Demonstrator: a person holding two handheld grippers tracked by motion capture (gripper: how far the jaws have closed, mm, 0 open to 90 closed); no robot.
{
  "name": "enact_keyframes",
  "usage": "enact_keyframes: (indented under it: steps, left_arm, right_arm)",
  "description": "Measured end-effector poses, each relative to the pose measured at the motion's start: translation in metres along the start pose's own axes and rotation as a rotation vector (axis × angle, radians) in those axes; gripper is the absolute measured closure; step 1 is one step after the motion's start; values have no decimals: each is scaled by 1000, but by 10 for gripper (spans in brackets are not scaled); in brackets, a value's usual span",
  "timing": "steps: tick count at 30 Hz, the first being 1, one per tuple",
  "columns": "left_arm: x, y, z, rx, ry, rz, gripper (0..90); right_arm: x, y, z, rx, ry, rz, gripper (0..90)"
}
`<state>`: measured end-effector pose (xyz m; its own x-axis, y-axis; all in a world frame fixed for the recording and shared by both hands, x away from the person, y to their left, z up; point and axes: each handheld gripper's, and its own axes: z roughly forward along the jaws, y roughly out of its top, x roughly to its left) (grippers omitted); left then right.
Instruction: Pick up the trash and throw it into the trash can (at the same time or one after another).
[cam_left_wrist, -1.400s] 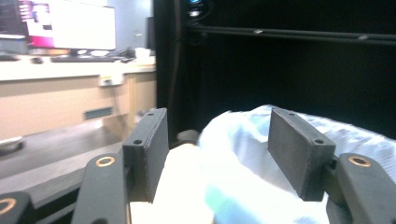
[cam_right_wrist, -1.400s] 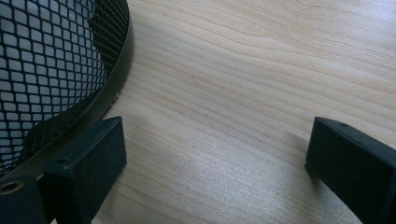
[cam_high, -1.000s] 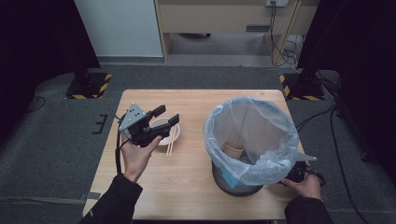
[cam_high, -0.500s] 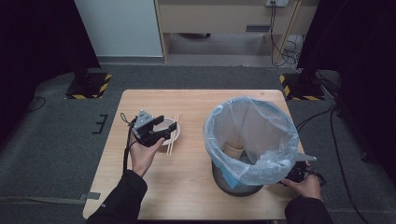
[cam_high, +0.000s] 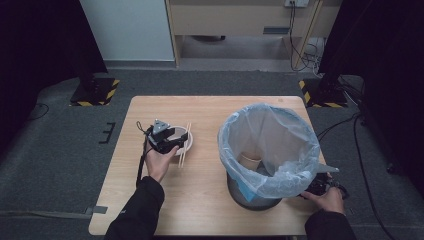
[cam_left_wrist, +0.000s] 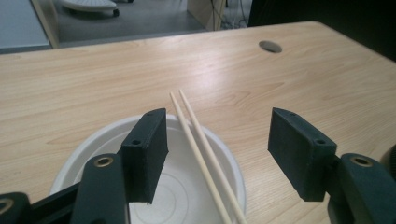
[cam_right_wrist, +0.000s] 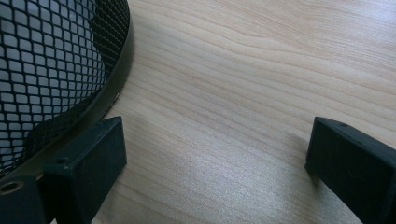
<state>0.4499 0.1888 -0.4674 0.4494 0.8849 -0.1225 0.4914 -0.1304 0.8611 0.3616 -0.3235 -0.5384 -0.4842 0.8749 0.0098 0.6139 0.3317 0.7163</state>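
Observation:
A white paper bowl (cam_high: 181, 138) (cam_left_wrist: 88, 154) sits on the wooden table (cam_high: 210, 200), with a pair of wooden chopsticks (cam_high: 184, 145) (cam_left_wrist: 205, 158) lying across its rim. My left gripper (cam_high: 171, 141) (cam_left_wrist: 219, 154) hovers open just above the bowl, the chopsticks running between its jaws untouched. A black mesh bin (cam_high: 252, 192) (cam_right_wrist: 51, 70) lined with a pale blue bag (cam_high: 270, 142) stands at the right; something tan lies inside it. My right gripper (cam_high: 320, 187) (cam_right_wrist: 215, 163) rests low on the table beside the bin's base, open and holding nothing.
The table's near edge (cam_high: 200, 232) is close to both forearms. A round cable hole (cam_left_wrist: 270, 45) marks the tabletop beyond the bowl. Black stands with yellow-striped bases (cam_high: 92, 92) and cables (cam_high: 360, 130) are on the grey floor around the table.
My left gripper has moved right and down over the bowl, coming to straddle the chopsticks. The right gripper has stayed by the bin.

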Motion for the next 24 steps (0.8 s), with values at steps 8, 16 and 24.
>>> enact_keyframes:
  steps: [8, 16, 24]
  left_arm:
    - [-3, -8, 20, 70, 19, -1, 415]
    - [1, -14, 31, 135, 32, -12, 492]
    - [3, -17, 35, 173, 22, -28, 609]
  right_arm:
    - [0, 0, 0, 0, 0, 0, 50]
    - [0, 0, 0, 0, 2, -2, 50]
    - [0, 0, 0, 1, 3, -1, 50]
